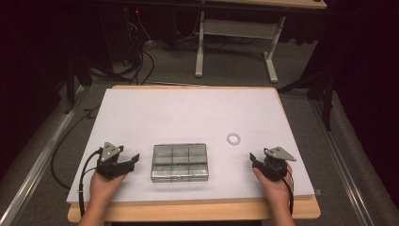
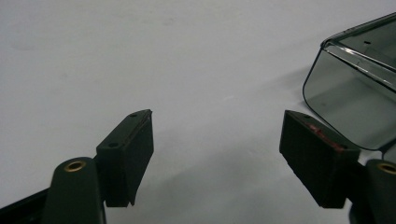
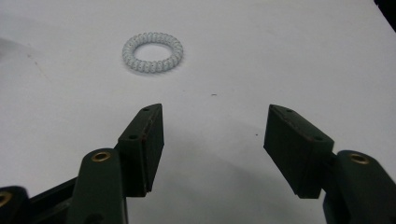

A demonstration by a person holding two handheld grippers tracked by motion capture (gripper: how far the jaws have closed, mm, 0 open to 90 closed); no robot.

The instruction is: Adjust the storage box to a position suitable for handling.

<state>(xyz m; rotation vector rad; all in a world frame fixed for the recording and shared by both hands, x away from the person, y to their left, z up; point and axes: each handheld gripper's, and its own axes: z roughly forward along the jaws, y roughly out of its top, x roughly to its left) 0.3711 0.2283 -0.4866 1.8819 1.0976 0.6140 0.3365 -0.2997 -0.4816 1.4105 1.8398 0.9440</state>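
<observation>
No readable text, labels, brands or numbers anywhere. Clear compartment box (image 1: 179, 162): no markings that can be made out. White coiled ring (image 3: 152, 52): plain. White surface (image 1: 188, 113): blank, just a few small specks. The jaws in both gripper views show only screw holes and brass bushings, no print. Grey plates on the grippers: unmarked. Background gear too dark and small to read.
</observation>
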